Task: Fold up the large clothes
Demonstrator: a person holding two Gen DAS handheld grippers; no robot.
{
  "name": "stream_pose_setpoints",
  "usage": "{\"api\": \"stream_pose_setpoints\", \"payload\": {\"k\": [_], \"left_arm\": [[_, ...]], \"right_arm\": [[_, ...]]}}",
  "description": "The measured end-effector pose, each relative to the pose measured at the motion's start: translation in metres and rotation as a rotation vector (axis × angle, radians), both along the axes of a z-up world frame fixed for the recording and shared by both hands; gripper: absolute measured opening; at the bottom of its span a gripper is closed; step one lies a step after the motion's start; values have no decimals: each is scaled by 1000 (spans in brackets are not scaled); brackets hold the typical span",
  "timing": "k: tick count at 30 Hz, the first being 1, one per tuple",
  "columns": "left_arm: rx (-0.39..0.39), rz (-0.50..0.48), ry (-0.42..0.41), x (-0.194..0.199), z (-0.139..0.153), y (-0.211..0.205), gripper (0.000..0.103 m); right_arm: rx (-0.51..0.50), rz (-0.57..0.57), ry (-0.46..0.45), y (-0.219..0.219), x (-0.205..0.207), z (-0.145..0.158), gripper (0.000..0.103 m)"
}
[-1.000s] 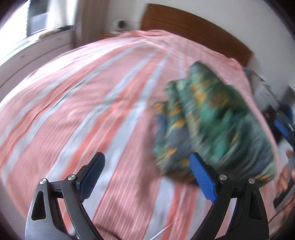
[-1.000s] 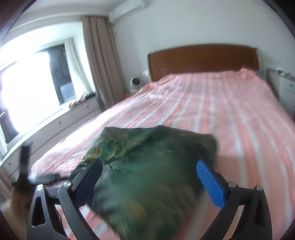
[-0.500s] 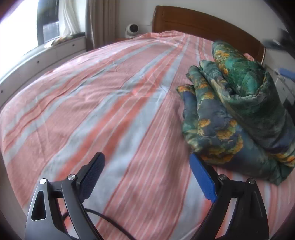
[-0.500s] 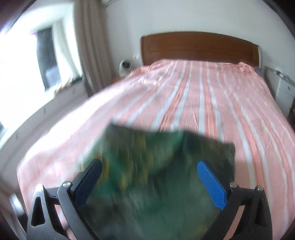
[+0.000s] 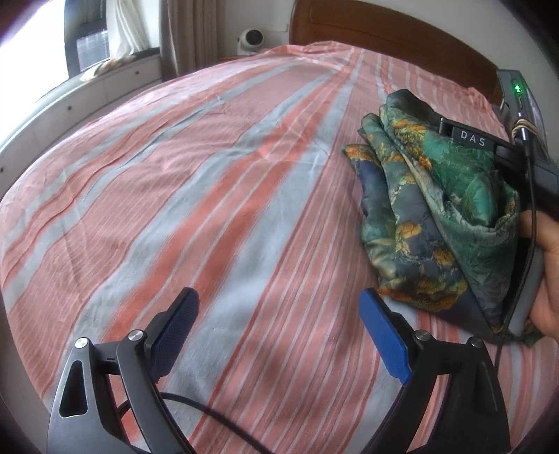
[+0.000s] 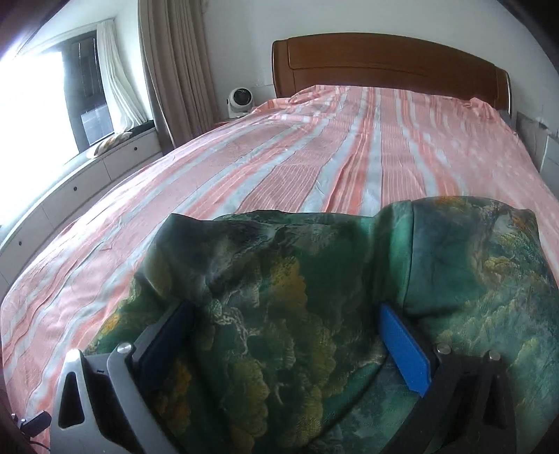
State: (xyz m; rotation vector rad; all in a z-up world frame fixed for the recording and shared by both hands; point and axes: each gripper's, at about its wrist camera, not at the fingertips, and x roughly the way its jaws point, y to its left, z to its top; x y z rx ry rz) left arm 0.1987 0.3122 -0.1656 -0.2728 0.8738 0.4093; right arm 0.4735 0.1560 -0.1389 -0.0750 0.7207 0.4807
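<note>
In the left wrist view, the left gripper (image 5: 277, 316) hangs over the near part of the bed (image 5: 195, 195), which has a sheet with pink and grey stripes. Its two fingers stand wide apart, and only the bare sheet is between them; they hold nothing. A black cable (image 5: 209, 419) runs under the gripper at the near edge. The green printed garment (image 5: 433, 209), with orange and dark blue patches, lies in a crumpled bundle on the right side of the bed, apart from the left gripper. At the far right a hand (image 5: 545, 272) holds the handle of the other gripper, and the arm of this gripper, marked with the letters DAS, reaches over the top of the bundle. A wooden headboard (image 5: 384, 31) stands at the far end, and a small white fan (image 5: 251, 40) is at its left, near the curtain (image 5: 174, 35).

In the right wrist view, the right gripper (image 6: 284, 337) is pushed into the same garment (image 6: 272, 279). Its fingers are far apart and the cloth fills the whole space between them, bulging up over the tips. The pads do not press together on any fold, so the cloth lies between them and is not pinched. The garment lies on the near part of the bed (image 6: 314, 146), toward the right. Beyond it the striped sheet runs to the headboard (image 6: 384, 66). The fan (image 6: 240, 99) and the curtain (image 6: 174, 70) are at the far left, beside a bright window (image 6: 38, 97).
</note>
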Motion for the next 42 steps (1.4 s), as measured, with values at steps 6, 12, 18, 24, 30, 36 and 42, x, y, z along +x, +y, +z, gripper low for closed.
{"api": "stream_pose_setpoints", "payload": {"k": [6,12,18,24,30,36,42], "left_arm": [[-3,4,17,0,-4,2,94],[14,-18,48,3,-12,-3,95],[36,-29,19,0,-13,-10,96],[77,-32,5,-9,-12,-16,103],[155,-64,99,-6,-22,-29,103],[38,-50,-25,-30,23,-8,101],[-352,-376,-314,22,124,11,102]], "right_arm": [[-6,-2,-14,0,6,-1,103],[-24,-5,-16,5,2,-1,103],[-66,-17,5,12,1,4,103],[-104,-42,51,8,-2,53,103],[179,-114,10,-89,-42,132,103],[111,-255,56,-225,-105,91,103],[84,-365,229,-300,-167,14,103]]}}
